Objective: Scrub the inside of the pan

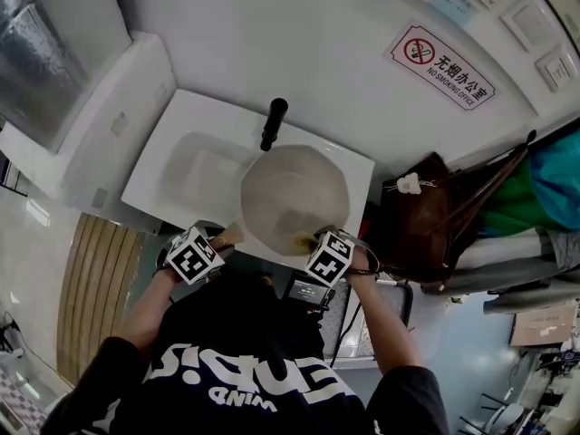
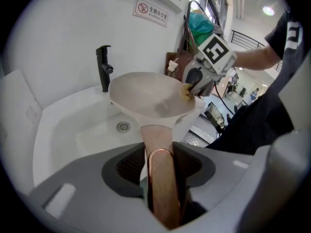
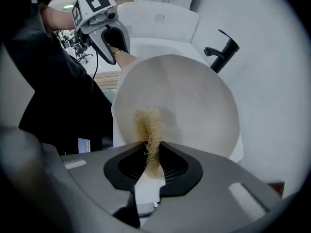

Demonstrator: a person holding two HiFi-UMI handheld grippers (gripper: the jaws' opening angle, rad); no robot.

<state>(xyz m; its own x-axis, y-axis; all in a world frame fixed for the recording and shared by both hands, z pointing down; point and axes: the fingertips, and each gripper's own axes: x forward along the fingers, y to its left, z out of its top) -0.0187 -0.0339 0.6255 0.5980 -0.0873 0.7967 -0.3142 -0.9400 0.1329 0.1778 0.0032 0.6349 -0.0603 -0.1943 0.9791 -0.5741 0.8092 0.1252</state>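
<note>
While left tool pinches its handle, pale pan, right tool pinching fibrous scrubber inside.

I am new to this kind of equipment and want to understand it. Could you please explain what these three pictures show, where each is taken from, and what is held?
There is no robot: a person holds a two-fingered gripper in each hand. The head view looks down from the person's head; each gripper view comes from a camera on that gripper. The left gripper is shut on the handle of a pale pan, held over a white sink with a black faucet. The right gripper pinches a straw-coloured scrubber that rests on the pan's inside, near its rim.
</note>
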